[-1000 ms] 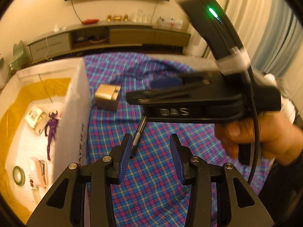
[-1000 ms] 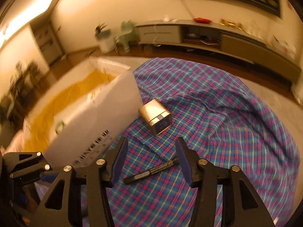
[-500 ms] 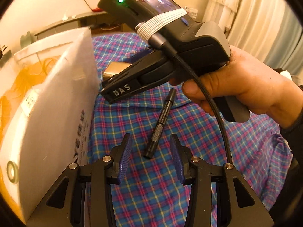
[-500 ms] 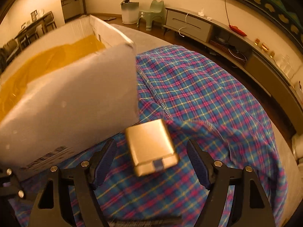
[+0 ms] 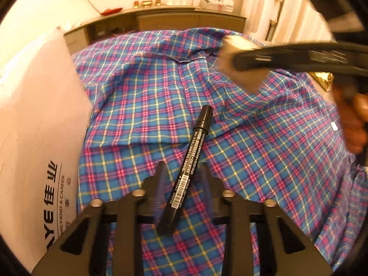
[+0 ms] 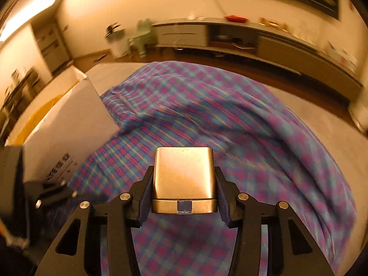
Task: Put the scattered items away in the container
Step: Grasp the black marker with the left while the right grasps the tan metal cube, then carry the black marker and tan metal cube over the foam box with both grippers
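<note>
Left wrist view: left gripper (image 5: 184, 184) closing around black marker pen (image 5: 187, 168) on plaid cloth (image 5: 138, 96). Right gripper (image 6: 184, 193) closing, pads touching gold metal case (image 6: 184, 179), presumably bound for white cardboard box (image 6: 69, 133).

The marker (image 5: 192, 161) lies on the cloth (image 5: 142, 96), the box (image 5: 34, 124) to its left. The tin (image 6: 184, 179) sits farther right (above the cloth, between gripper fingers).
</note>
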`<state>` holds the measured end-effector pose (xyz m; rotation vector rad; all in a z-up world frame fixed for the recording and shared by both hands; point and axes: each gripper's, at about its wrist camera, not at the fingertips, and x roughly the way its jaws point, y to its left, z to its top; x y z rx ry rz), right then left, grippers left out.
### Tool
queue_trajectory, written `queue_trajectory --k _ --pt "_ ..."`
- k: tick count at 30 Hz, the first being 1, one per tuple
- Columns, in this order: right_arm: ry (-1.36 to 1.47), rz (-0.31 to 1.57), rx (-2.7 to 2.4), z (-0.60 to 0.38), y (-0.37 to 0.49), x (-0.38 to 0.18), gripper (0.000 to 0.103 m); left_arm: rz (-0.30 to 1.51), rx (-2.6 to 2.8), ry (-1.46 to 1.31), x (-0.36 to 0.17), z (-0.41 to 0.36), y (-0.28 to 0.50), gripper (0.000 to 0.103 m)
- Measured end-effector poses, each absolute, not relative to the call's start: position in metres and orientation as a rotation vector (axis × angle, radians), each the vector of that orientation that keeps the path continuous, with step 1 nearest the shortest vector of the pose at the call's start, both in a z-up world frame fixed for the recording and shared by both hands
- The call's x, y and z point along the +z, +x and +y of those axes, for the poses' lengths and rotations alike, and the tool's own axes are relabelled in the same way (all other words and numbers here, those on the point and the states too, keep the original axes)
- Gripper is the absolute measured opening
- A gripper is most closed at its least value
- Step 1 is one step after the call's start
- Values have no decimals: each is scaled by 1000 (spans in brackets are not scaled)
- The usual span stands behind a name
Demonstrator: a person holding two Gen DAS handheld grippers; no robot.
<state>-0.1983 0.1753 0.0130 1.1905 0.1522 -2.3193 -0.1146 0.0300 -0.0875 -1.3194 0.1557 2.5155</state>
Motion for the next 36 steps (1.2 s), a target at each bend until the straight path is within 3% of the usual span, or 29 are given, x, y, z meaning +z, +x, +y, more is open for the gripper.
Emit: queue_trajectory --k 3,10,19,36 --pt "1238 61 -2366 215 -173 14 50 149 2503 -1322 -85 30 -111 14" --pt "1252 -103 -2384 229 -146 22 50 92 2489 -1301 -72 27 -105 14" --pt "1199 -33 -2438 199 -94 20 50 14 2497 -1246 -49 13 -95 14" --pt "1194 -65 -2448 163 -48 22 50 -77 2502 -1114 -9 -5 -68 14"
